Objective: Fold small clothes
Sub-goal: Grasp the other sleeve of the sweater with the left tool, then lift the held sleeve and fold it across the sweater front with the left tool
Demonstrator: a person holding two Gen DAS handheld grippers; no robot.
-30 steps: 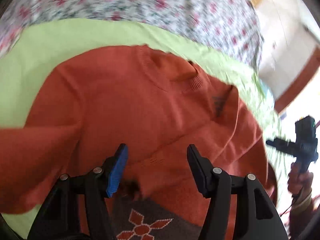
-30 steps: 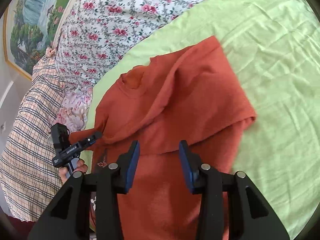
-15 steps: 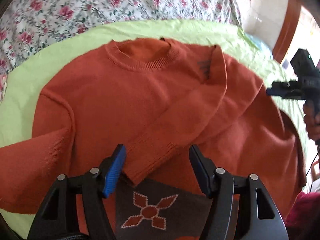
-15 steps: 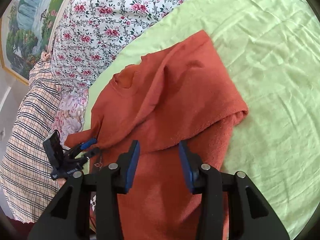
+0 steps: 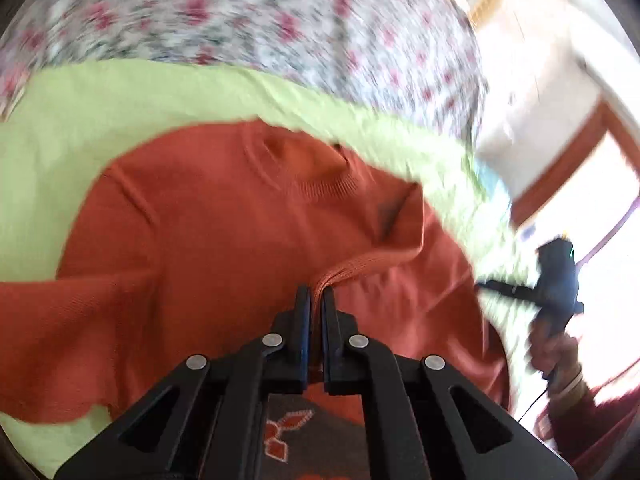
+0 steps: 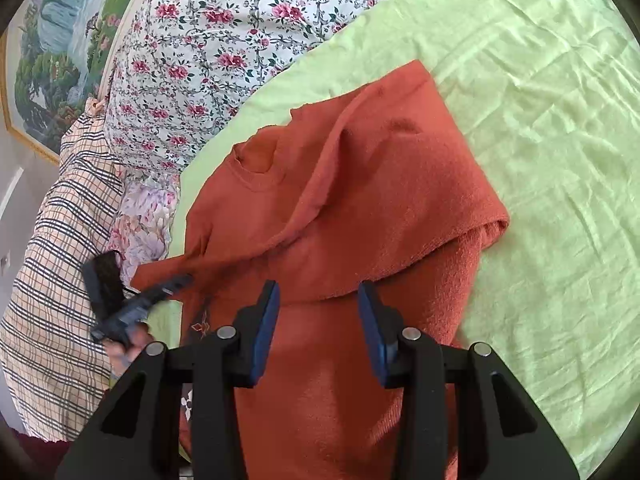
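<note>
The orange sweater point(image 6: 360, 208) lies spread on the green sheet point(image 6: 560, 120) of the bed, its collar toward the floral pillow point(image 6: 224, 48). Left of the sweater's middle, the left tongs point(image 5: 315, 300) have just been closing and now pinch the ribbed cuff point(image 5: 340, 272) of a sleeve folded across the chest. To the right of the cuff, the right tongs point(image 6: 318, 320) hover half open over the body, holding nothing; the knit looks soft, light and limp, so cuffs, hems and shoulder seams seem the best holds.

Green sheet point(image 6: 540, 128), floral quilt point(image 6: 224, 40), plaid cloth point(image 6: 52, 280), framed landscape painting point(image 6: 48, 52).
</note>
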